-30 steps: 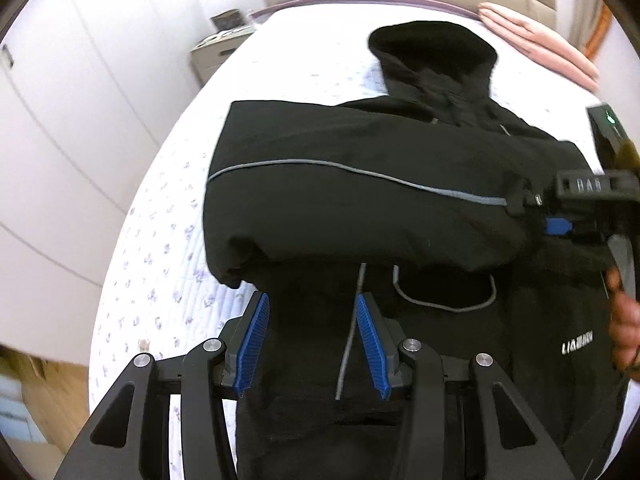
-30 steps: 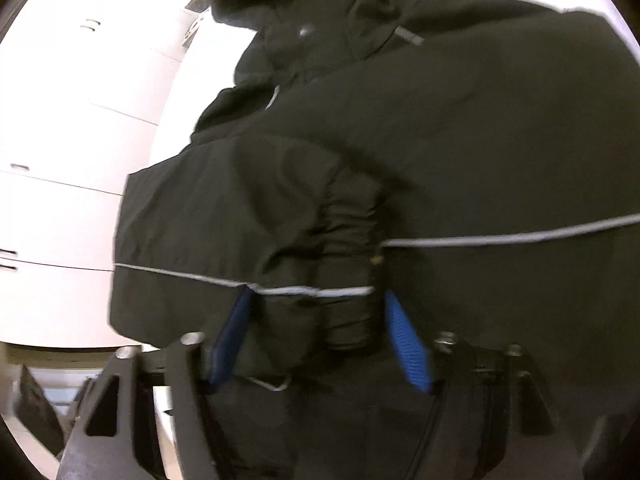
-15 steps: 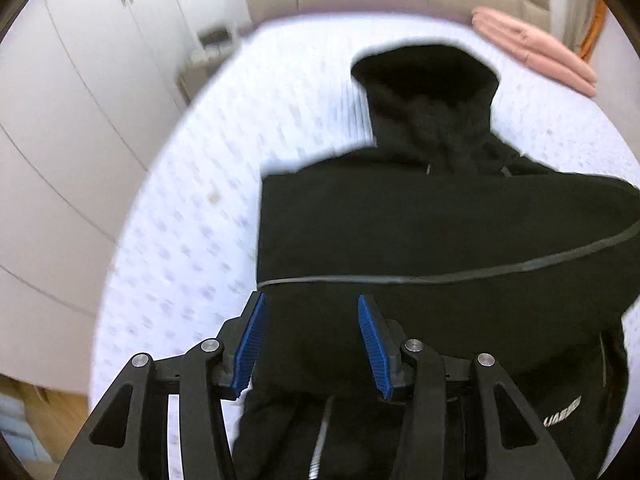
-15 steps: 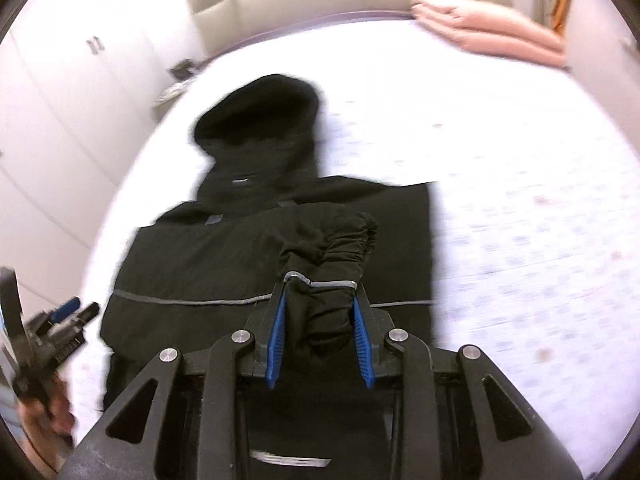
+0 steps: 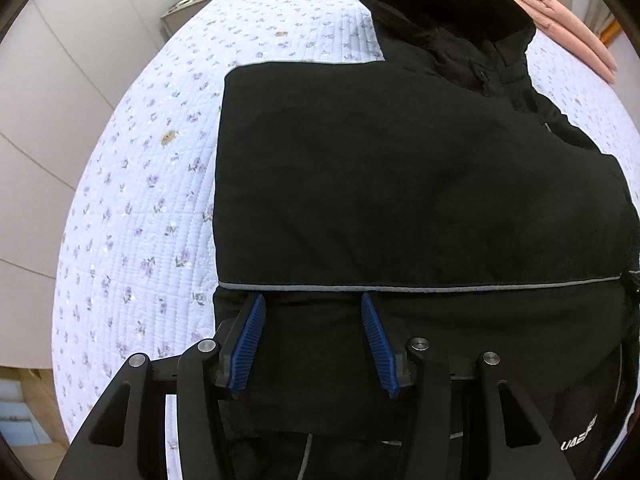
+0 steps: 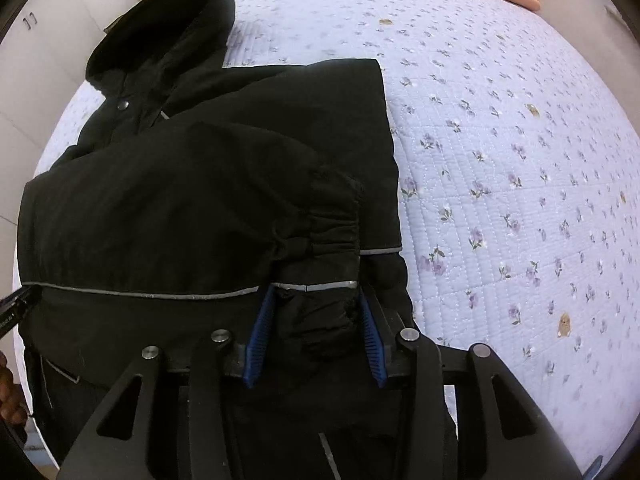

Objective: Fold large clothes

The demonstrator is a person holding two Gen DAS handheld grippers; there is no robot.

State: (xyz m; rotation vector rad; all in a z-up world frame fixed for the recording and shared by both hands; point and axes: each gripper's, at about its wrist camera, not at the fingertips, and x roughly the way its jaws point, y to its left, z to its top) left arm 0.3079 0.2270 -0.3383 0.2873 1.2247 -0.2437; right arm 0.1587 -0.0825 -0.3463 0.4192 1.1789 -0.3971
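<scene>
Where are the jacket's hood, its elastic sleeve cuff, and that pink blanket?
hood (image 6: 160, 28), right wrist view, on its dark lining.
sleeve cuff (image 6: 332, 232), right wrist view, on the gathered elastic.
pink blanket (image 5: 560, 12), left wrist view, on its folded edge.

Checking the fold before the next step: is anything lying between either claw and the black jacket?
Nothing visible. The left claw sits directly over the black jacket at its grey piping, and the right claw has the sleeve cuff between its fingers.

Bedroom, quilted floral bed (image 5: 132, 208); white wardrobes (image 6: 36, 36)
</scene>
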